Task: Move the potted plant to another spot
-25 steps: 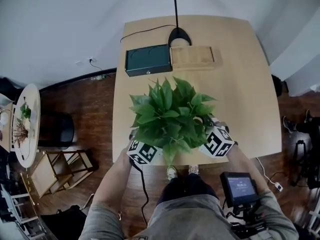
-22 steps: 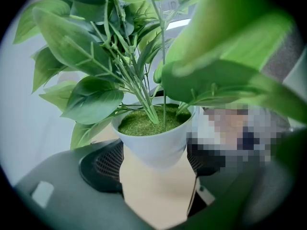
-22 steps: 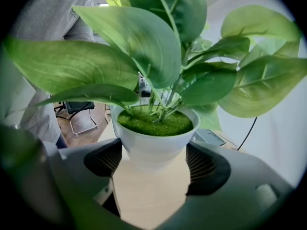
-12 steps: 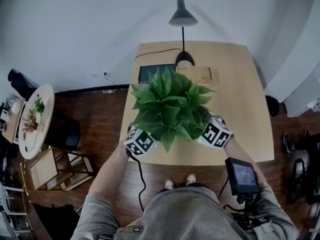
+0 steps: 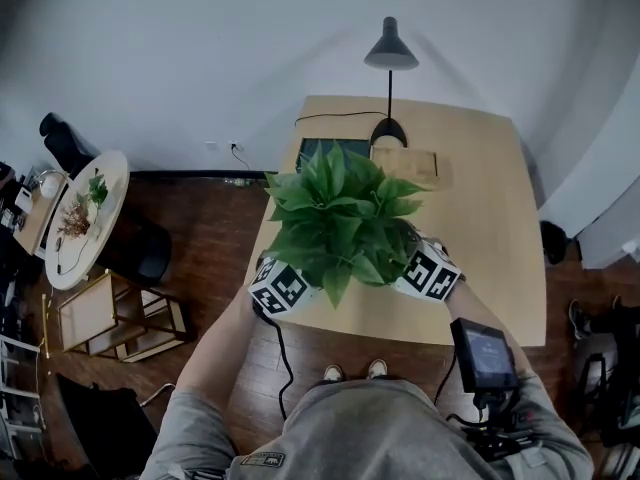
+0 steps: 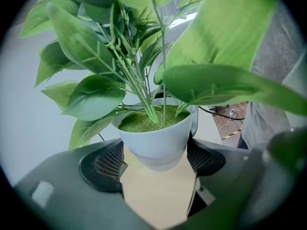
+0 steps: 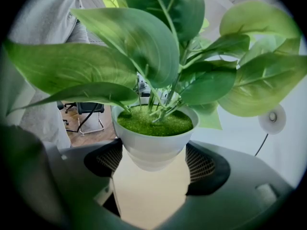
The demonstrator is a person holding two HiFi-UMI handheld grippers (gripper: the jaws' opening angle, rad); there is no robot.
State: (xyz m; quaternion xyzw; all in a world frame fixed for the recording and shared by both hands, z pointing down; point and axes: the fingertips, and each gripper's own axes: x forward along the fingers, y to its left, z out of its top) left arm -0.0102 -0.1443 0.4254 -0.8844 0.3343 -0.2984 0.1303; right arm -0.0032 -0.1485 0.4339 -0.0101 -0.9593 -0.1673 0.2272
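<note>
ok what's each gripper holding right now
left gripper: closed on the potted plant
right gripper: closed on the same potted plant, from the other side

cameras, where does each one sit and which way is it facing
Head view: on the person's head, looking steeply down at the plant and table; forearms, torso and shoes show.
Left gripper view: on the left gripper, looking along its jaws, shut on the pot.
Right gripper view: on the right gripper, likewise, from the opposite side.
Both gripper views share the pot.
</note>
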